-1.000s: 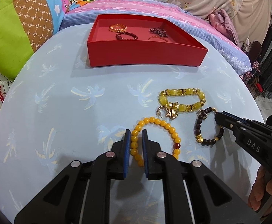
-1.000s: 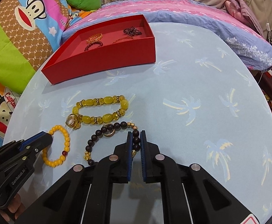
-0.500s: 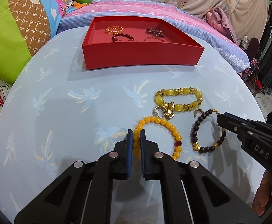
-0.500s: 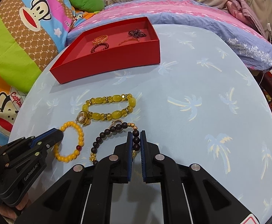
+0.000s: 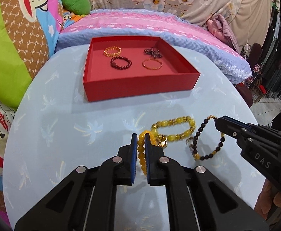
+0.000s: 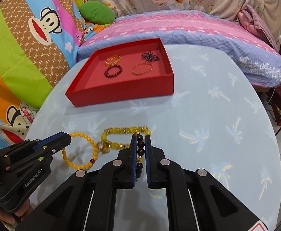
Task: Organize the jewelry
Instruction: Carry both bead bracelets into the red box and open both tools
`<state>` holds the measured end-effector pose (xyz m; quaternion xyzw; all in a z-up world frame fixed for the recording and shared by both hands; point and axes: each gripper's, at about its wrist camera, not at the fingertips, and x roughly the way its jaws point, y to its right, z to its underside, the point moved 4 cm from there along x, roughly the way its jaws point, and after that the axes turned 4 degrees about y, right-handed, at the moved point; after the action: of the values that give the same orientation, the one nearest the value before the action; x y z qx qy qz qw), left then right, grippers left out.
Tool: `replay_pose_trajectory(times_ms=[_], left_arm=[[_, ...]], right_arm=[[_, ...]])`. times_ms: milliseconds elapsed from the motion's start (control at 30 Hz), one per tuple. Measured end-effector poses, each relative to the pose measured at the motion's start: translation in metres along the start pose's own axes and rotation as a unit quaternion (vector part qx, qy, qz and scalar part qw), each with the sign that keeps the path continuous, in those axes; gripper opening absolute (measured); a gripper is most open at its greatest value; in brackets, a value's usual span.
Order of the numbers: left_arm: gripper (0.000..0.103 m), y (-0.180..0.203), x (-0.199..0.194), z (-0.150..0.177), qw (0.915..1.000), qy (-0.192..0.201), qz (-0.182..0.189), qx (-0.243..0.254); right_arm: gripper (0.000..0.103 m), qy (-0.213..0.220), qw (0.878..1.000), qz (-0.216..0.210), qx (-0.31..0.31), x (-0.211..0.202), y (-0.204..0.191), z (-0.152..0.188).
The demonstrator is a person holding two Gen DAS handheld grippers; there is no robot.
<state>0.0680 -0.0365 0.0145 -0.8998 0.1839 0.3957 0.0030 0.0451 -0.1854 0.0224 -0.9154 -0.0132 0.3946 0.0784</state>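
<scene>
My left gripper (image 5: pixel 140 140) is clenched on one side of the orange bracelet (image 6: pixel 78 154), whose loop dangles free near the red tray's (image 5: pixel 140 86) front wall. My right gripper (image 6: pixel 140 142) is clenched on the dark bracelet (image 5: pixel 208 140), which also hangs as a loop, just right of the orange one. Between them, a yellow bracelet (image 5: pixel 174 129) with a gold charm lies on the blue bench (image 5: pixel 63 134) in front of the tray. Four more pieces already lie inside the tray.

I judge these beaded loops light and limp: strung beads that swing and sag, smooth and round enough to roll out from between flat fingers (image 5: pixel 133 154). Pinching across a few beads on one side seems best, keeping the loop hanging. The cord is probably elastic, so a snag on the yellow bracelet's charm could stretch it.
</scene>
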Motion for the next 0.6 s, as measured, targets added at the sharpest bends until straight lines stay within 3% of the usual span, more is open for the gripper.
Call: replay_pose_trajectory(times_ms=[600], left_arm=[[0.007,-0.013,0.011,-0.114,0.9976,0.062,0.029,-0.011]], right_arm=[[0.008,0.059,0.998,-0.018,-0.014,0.019,-0.004,-0.109]])
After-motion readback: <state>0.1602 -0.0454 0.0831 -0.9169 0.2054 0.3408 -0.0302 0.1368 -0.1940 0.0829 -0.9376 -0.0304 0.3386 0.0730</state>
